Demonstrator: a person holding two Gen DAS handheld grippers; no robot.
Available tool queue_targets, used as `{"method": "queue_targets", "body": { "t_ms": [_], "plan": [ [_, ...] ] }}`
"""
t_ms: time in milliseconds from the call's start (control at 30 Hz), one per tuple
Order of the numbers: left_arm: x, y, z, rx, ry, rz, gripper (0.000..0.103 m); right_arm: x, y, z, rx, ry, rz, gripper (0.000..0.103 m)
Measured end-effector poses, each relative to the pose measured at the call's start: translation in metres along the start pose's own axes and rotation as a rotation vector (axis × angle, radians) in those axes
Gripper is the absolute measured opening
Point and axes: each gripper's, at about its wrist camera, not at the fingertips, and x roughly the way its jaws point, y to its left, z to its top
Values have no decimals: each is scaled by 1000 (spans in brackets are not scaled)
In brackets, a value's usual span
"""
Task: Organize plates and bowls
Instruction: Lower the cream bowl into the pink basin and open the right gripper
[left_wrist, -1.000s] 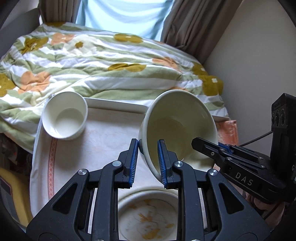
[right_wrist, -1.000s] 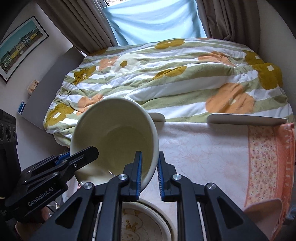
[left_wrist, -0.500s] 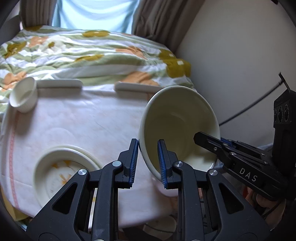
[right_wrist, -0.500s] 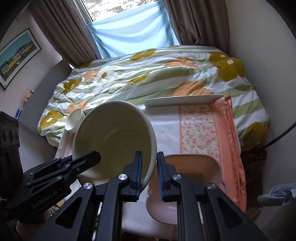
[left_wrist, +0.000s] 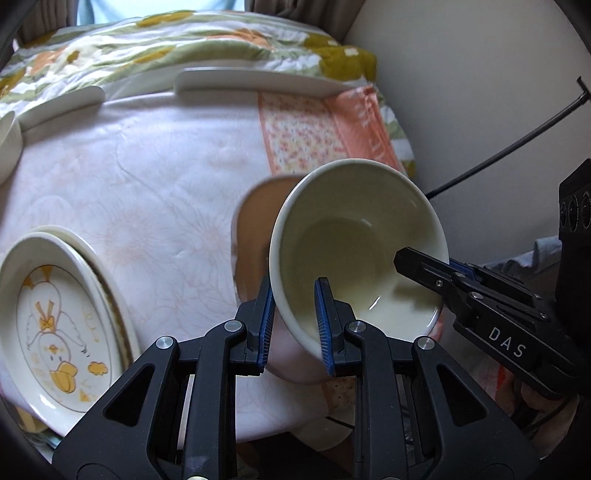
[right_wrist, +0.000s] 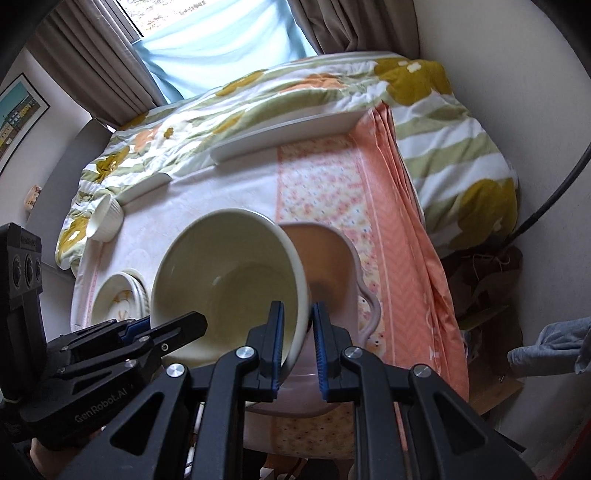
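A large cream bowl hangs tilted in the air, held by both grippers at opposite sides of its rim. My left gripper is shut on the near-left rim. My right gripper is shut on the rim's right side. Right under and behind the bowl sits a pink bowl with handles, partly hidden by it. A stack of cream plates, the top one with a yellow duck drawing, lies at the table's left. A small white cup stands at the far left.
The table carries a white cloth with an orange floral band on the right. Two white trays line the far edge against a flowered quilt. A wall and a black cable are on the right.
Both grippers have carried the cream bowl to the right across the table and a little lower, from beside the white cup to above the pink bowl. The duck plate now lies at the left.
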Motion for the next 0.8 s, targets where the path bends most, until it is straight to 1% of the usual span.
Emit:
{"method": "queue_targets", "body": {
  "t_ms": [133, 233, 500, 567, 667, 800],
  "plan": [
    [16, 0, 0, 30, 26, 32, 19, 15, -13, -3, 23, 24, 15, 15],
    [22, -3, 3, 49, 39, 58, 19, 21, -15, -4, 14, 32, 14, 15],
    [33, -12, 7, 121, 61, 145, 19, 26, -11, -2, -56, 49, -37, 14],
    [32, -15, 7, 138, 47, 159, 19, 25, -12, -1, -52, 46, -48, 14],
    [31, -18, 6, 155, 47, 177, 19, 24, -13, -2, -46, 48, -39, 15],
    [31, -17, 6, 155, 44, 175, 19, 22, -13, -3, -44, 43, -40, 14]
  ]
}}
